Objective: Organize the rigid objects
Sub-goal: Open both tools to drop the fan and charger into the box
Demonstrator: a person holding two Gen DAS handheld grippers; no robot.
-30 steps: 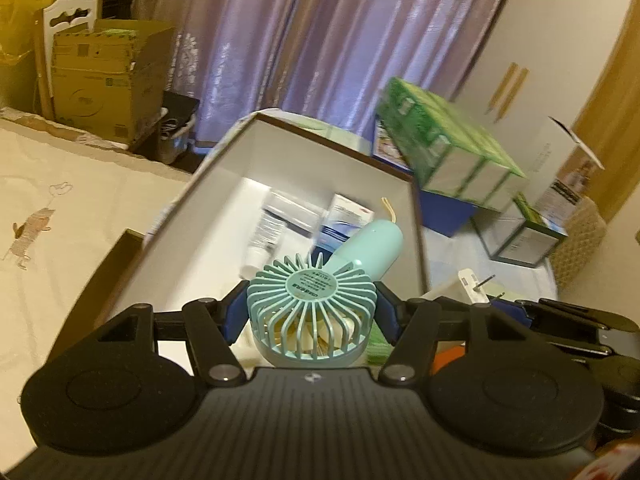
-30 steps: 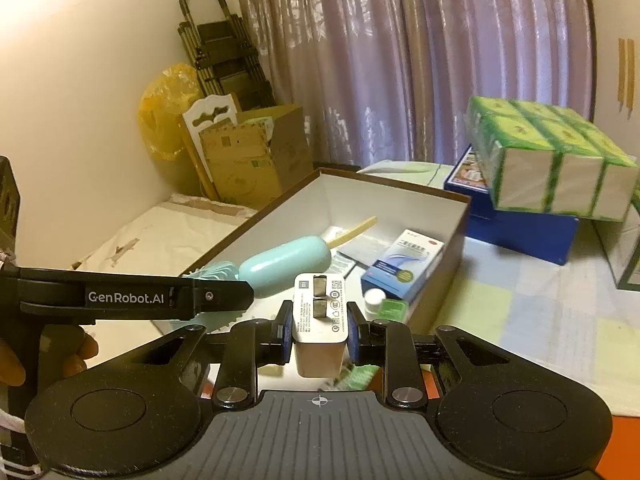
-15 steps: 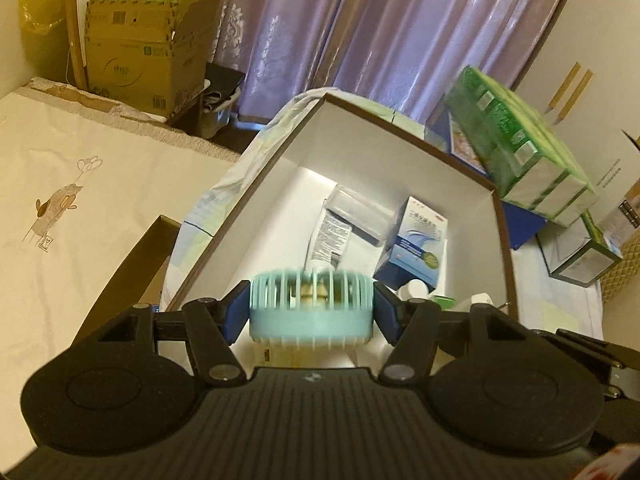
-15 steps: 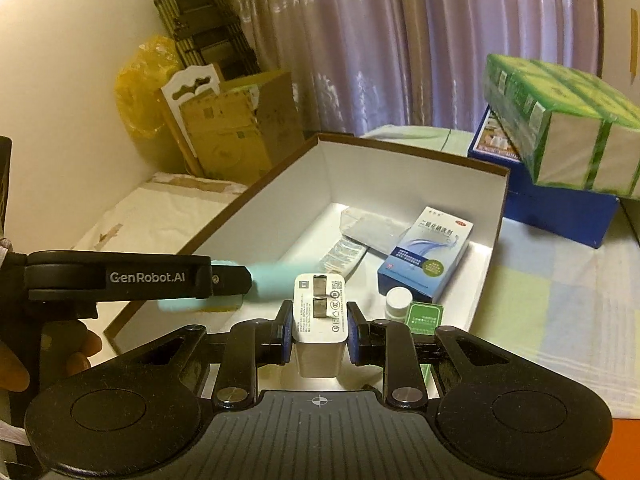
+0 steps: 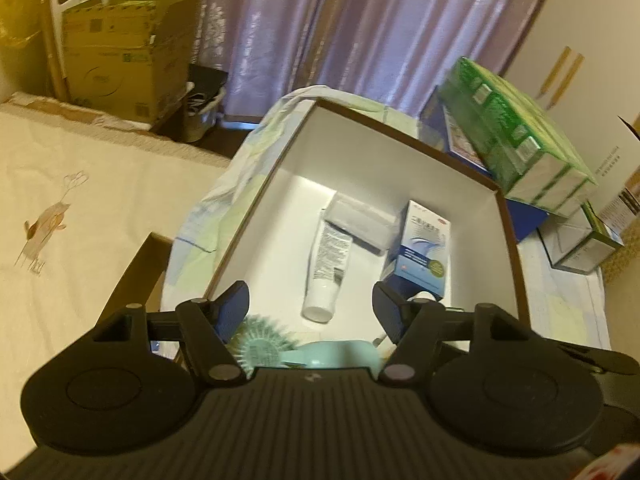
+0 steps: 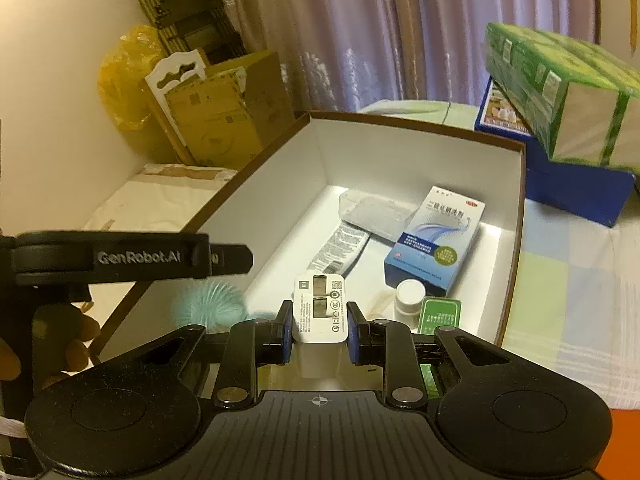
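Room: purple curtains (image 6: 360, 32), a cardboard carton (image 5: 120, 48) against the wall, a cream bedspread (image 5: 60, 208), and a checked cloth (image 6: 568, 280) carrying a white-lined, brown-edged box (image 6: 400, 152) beside stacked green packs (image 6: 560, 92). Left gripper (image 5: 312, 312): jaws have just been opening and stand released, clear of the mint handheld fan (image 5: 272, 346) lying blurred at the box's near end. Right gripper (image 6: 318, 326): jaws clenched on a white charger plug (image 6: 318, 308), printed face up, over the box near a blue carton (image 6: 436, 236), tube (image 6: 340, 248) and small white bottle (image 6: 410, 298).
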